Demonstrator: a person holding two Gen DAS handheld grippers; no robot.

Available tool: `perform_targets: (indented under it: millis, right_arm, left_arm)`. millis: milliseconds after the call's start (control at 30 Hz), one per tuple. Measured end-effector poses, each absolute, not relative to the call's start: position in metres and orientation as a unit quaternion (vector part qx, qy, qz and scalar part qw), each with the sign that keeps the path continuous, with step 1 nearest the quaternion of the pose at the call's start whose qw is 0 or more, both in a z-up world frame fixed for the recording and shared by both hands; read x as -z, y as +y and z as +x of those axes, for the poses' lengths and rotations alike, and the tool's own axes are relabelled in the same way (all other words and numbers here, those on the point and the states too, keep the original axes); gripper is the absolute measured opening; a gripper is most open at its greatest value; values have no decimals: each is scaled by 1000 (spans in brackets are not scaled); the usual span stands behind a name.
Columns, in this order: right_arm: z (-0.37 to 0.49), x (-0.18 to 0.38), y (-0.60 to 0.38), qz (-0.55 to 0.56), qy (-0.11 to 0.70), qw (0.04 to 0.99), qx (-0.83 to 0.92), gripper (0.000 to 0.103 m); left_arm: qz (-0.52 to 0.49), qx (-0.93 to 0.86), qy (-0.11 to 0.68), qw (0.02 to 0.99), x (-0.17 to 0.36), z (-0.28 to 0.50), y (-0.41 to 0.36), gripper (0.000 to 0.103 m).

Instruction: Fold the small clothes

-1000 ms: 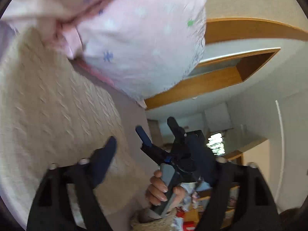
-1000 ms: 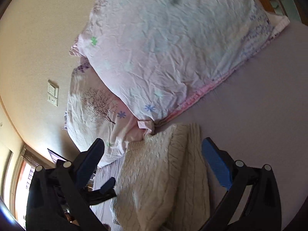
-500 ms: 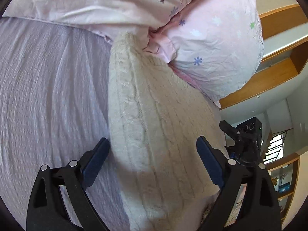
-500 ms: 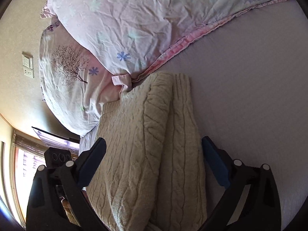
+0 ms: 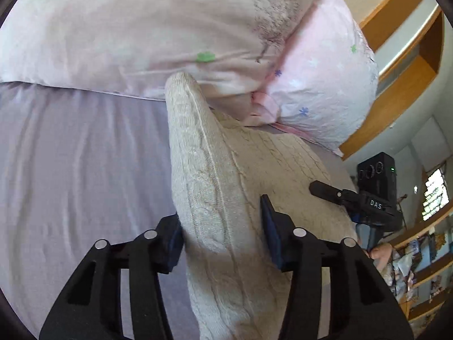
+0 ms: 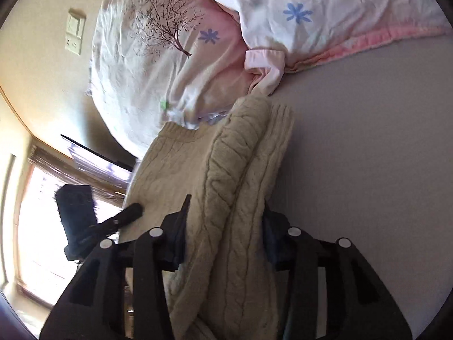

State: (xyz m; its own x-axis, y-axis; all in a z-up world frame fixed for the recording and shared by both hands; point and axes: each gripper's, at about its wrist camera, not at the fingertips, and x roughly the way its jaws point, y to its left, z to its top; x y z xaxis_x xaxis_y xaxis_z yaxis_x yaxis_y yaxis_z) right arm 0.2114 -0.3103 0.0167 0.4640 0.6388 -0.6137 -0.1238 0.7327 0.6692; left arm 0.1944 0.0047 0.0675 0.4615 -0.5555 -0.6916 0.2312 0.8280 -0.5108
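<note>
A cream cable-knit sweater [image 5: 226,175] lies on the lilac bed sheet [image 5: 79,170], partly folded, its top against the pillows. My left gripper [image 5: 222,232] is shut on the sweater's left folded edge near the hem. My right gripper [image 6: 225,235] is shut on the right folded edge of the sweater [image 6: 226,170], where two thick layers stack. The right gripper also shows in the left wrist view [image 5: 334,194], and the left gripper shows in the right wrist view [image 6: 124,215].
Two pink flower-print pillows [image 5: 175,28] [image 6: 175,65] lie against the wall at the head of the bed, touching the sweater's top. Wooden shelving [image 5: 396,65] stands beyond the bed. A wall socket plate [image 6: 75,34] and a bright window [image 6: 42,226] are at the left.
Both grippers moved down onto the sweater and closed on its two side edges; they were open above it before. The pillows now sit farther up in both views.
</note>
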Motion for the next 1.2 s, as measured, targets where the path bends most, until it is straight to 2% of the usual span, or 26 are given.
perform_targets:
  millis: [33, 67, 100, 133, 167, 267, 300, 333, 433, 500, 567, 600, 633, 667, 700, 833, 1000, 1200]
  right_arm:
    - [206, -25, -314, 264, 444, 833, -198, 54]
    - [198, -34, -320, 264, 420, 850, -177, 55]
    - [189, -41, -327, 278, 398, 855, -182, 58]
    - [181, -46, -332, 297, 387, 850, -198, 58]
    - [177, -48, -332, 306, 388, 844, -210, 58]
    - [172, -41, -314, 294, 422, 830, -214, 58]
    - [174, -37, -309, 287, 430, 829, -214, 39]
    - [177, -33, -303, 274, 433, 836, -197, 12]
    - [181, -23, -321, 326, 424, 832, -146, 10]
    - [178, -25, -322, 313, 420, 842, -131, 11]
    - [165, -37, -314, 293, 401, 856, -142, 16]
    - [155, -46, -311, 279, 393, 865, -138, 28]
    - [141, -56, -308, 262, 382, 876, -131, 63]
    - [127, -65, -308, 248, 365, 888, -132, 85]
    - [109, -73, -307, 232, 343, 900, -136, 101]
    - [60, -83, -287, 133, 341, 927, -85, 101]
    - [53, -44, -268, 97, 425, 894, -107, 101]
    - [55, -14, -233, 37, 465, 882, -75, 101]
  left_arm:
    - [-179, 221, 457, 843, -70, 190, 12, 51]
    - [-179, 213, 440, 854, -73, 182, 20, 56]
    - [-173, 205, 420, 867, -79, 172, 27, 63]
    - [-165, 195, 404, 878, -84, 164, 31, 78]
    - [-155, 185, 390, 889, -89, 155, 35, 83]
    - [-123, 168, 379, 902, -94, 131, 39, 88]
    - [-116, 165, 380, 903, -94, 124, 38, 89]
    - [-113, 163, 383, 902, -92, 119, 37, 90]
    - [-96, 135, 400, 901, -83, 104, 30, 100]
    - [-82, 124, 409, 900, -74, 92, 24, 102]
    - [-67, 123, 419, 897, -66, 85, 16, 102]
    - [-58, 119, 425, 895, -63, 82, 12, 102]
    - [-49, 113, 433, 893, -60, 81, 8, 102]
    - [-39, 110, 440, 890, -58, 79, 3, 102]
    - [-32, 112, 444, 888, -55, 78, -1, 102]
    - [-8, 96, 454, 886, -44, 78, -13, 102]
    - [1, 91, 460, 883, -36, 80, -21, 102]
    - [30, 84, 456, 886, -33, 78, -28, 102]
